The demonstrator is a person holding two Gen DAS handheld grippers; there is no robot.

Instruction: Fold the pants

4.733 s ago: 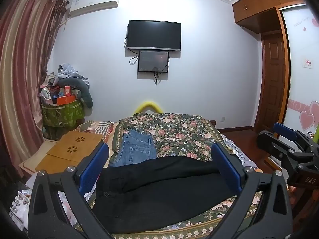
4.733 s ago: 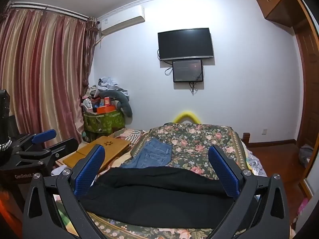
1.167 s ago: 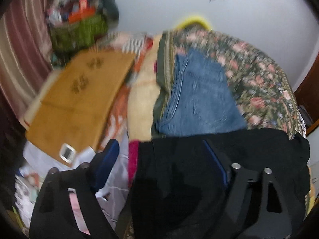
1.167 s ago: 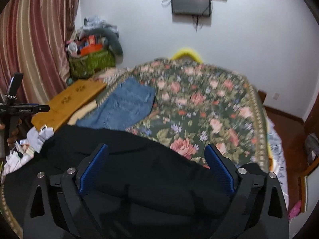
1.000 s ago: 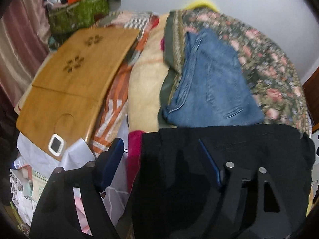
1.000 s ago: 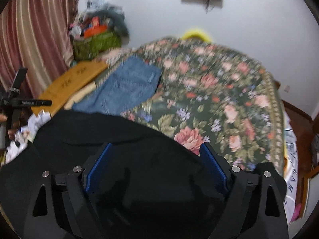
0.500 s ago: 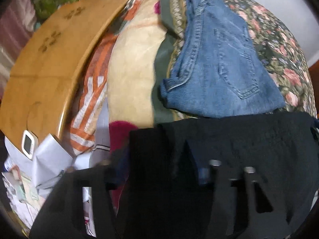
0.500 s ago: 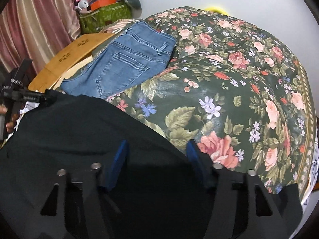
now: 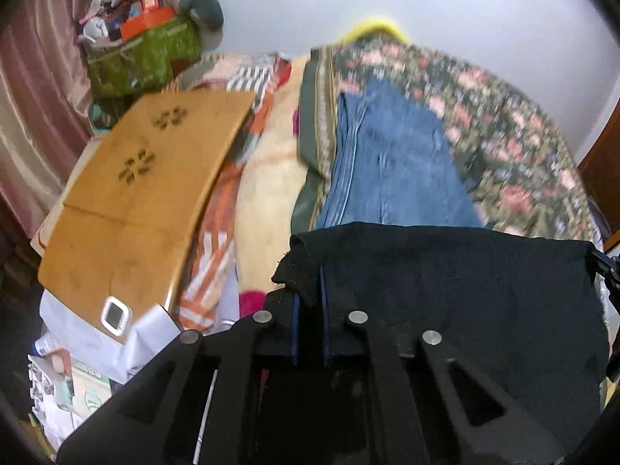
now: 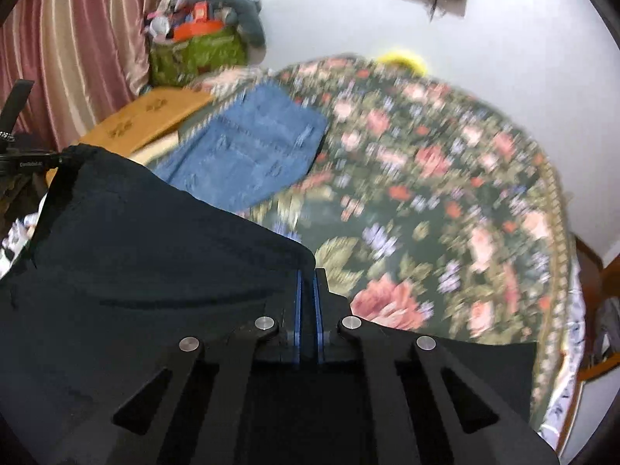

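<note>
Since a second ago, clamped: left gripper (image 9: 309, 290) and right gripper (image 10: 307, 290) pinching black pants (image 9: 457, 283) at frame bottom; folding barely begun.

Faint white lettering on the left gripper (image 10: 23, 164); unreadable, seemingly.

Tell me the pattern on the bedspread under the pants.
Dark green bedspread with pink and red flowers; clearest in the right wrist view.

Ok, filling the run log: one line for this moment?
step: grasp for fold | left gripper: shut on black pants corner | right gripper: shut on black pants edge | jeans: folded on bed
</note>
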